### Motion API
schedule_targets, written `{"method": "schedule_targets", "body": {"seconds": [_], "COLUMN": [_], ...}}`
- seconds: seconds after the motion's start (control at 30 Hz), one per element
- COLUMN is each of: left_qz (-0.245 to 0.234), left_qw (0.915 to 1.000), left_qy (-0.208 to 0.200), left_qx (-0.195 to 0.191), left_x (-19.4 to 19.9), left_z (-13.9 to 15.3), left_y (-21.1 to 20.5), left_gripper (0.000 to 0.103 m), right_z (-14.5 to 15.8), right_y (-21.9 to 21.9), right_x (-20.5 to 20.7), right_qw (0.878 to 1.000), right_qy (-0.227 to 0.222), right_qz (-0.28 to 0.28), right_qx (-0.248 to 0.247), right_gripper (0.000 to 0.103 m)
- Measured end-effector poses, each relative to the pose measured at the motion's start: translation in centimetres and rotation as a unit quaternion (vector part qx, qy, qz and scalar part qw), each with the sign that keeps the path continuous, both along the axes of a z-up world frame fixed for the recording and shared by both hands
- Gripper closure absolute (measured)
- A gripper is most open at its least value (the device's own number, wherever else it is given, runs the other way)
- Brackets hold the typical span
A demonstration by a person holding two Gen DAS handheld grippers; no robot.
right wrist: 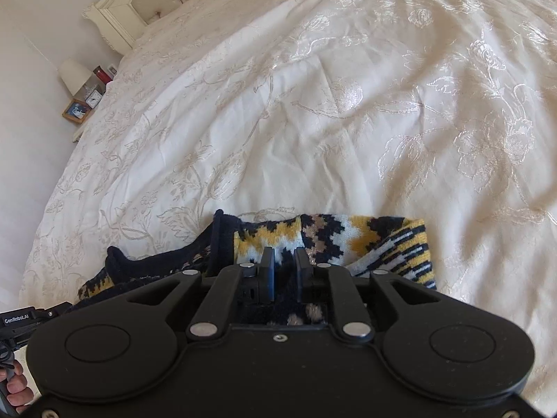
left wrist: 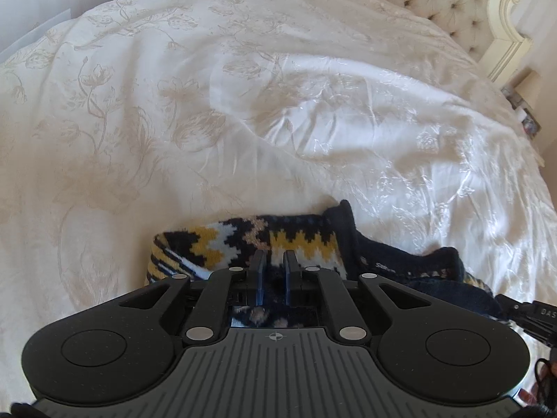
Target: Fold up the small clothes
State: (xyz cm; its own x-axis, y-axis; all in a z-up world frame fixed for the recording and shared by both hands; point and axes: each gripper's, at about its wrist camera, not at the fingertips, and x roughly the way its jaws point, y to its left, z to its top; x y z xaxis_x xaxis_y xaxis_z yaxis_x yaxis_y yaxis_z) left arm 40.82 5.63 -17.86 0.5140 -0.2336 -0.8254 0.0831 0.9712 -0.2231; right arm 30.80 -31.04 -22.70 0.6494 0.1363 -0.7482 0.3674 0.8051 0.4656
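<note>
A knitted sock (left wrist: 303,240) in navy, yellow and white zigzag lies on the white bedspread (left wrist: 243,104), its navy cuff (left wrist: 344,223) standing up to the right. A second navy cuff (left wrist: 449,261) lies further right. My left gripper (left wrist: 275,261) sits at the sock's near edge, its fingers close together with knit between them. In the right wrist view the same sock (right wrist: 334,233) runs across the bottom, cuffs (right wrist: 219,240) to the left. My right gripper (right wrist: 284,259) also has its fingers narrowed on the fabric. The near part of the sock is hidden under both grippers.
The embroidered bedspread (right wrist: 313,104) stretches far ahead and to both sides. A tufted headboard (left wrist: 452,0) stands at the far end. A bedside table with a lamp, clock and frame (right wrist: 83,97) is beside the bed. A hand (right wrist: 14,386) grips the left tool's handle.
</note>
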Motion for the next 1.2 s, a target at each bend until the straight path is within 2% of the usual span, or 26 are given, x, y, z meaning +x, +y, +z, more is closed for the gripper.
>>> {"method": "schedule_targets", "body": {"seconds": [0.07, 0.13, 0.17, 0.2, 0.37, 0.43, 0.53, 0.67, 0.8, 0.87, 0.9, 1.0, 1.1, 1.13, 1.17, 1.2], "left_qz": [0.001, 0.008, 0.011, 0.014, 0.007, -0.012, -0.06, -0.126, -0.172, -0.171, -0.163, -0.121, -0.088, -0.082, -0.08, -0.08], "left_qw": [1.0, 0.9999, 0.9997, 0.9995, 0.9986, 0.9981, 0.9957, 0.9893, 0.9793, 0.9772, 0.9789, 0.9877, 0.9922, 0.9928, 0.9931, 0.9931], "left_qy": [-0.003, -0.008, -0.014, -0.019, -0.036, -0.041, -0.038, -0.008, 0.011, 0.019, 0.025, 0.044, 0.064, 0.066, 0.066, 0.064], "left_qx": [0.007, 0.012, 0.016, 0.022, 0.037, 0.044, 0.059, 0.073, 0.106, 0.124, 0.121, 0.088, 0.061, 0.057, 0.056, 0.058], "left_x": [1.0, 1.8, 2.1, 2.4, 2.2, 1.2, -1.2, -3.9, -5.1, -4.6, -4.0, -2.2, -1.0, -0.8, -0.9, -1.0], "left_z": [-0.1, 0.0, 0.2, 0.5, 2.8, 3.4, 3.0, 0.6, -2.3, -3.5, -3.9, -4.6, -5.0, -5.0, -5.0, -5.0], "left_y": [0.1, 0.3, 0.4, 0.5, 0.4, -0.2, -1.8, -3.7, -4.9, -4.9, -4.7, -4.0, -3.5, -3.5, -3.5, -3.5], "left_gripper": [0.088, 0.08, 0.08, 0.08, 0.079, 0.076, 0.074, 0.074, 0.074, 0.074, 0.074, 0.074, 0.074, 0.074, 0.074, 0.074], "right_z": [-0.4, -0.5, -0.4, -0.2, 1.9, 2.6, 2.7, 1.5, 0.8, 0.7, 0.5, -0.1, -0.8, -0.9, -0.9, -0.9], "right_y": [-0.4, -0.8, -0.9, -1.0, -0.3, 0.7, 2.4, 4.1, 4.0, 3.7, 3.5, 2.9, 2.6, 2.5, 2.5, 2.6], "right_x": [0.7, 1.0, 1.0, 0.9, -0.4, -0.8, -1.6, -1.5, -0.8, -0.2, 0.1, 1.2, 2.0, 2.2, 2.3, 2.4], "right_qw": [1.0, 1.0, 1.0, 1.0, 0.998, 0.997, 0.993, 0.986, 0.983, 0.982, 0.982, 0.98, 0.98, 0.98, 0.981, 0.98], "right_qy": [0.005, 0.006, 0.004, 0.0, -0.017, -0.021, -0.021, 0.004, 0.013, 0.015, 0.016, 0.026, 0.032, 0.032, 0.031, 0.03], "right_qz": [-0.005, -0.007, -0.007, -0.006, 0.015, 0.037, 0.071, 0.112, 0.12, 0.121, 0.121, 0.125, 0.132, 0.136, 0.142, 0.146], "right_qx": [-0.003, -0.012, -0.016, -0.021, -0.052, -0.067, -0.089, -0.121, -0.136, -0.144, -0.147, -0.152, -0.145, -0.139, -0.131, -0.13], "right_gripper": [0.08, 0.071, 0.062, 0.057, 0.057, 0.057, 0.049, 0.048, 0.047, 0.047, 0.047, 0.046, 0.046, 0.047, 0.064, 0.093]}}
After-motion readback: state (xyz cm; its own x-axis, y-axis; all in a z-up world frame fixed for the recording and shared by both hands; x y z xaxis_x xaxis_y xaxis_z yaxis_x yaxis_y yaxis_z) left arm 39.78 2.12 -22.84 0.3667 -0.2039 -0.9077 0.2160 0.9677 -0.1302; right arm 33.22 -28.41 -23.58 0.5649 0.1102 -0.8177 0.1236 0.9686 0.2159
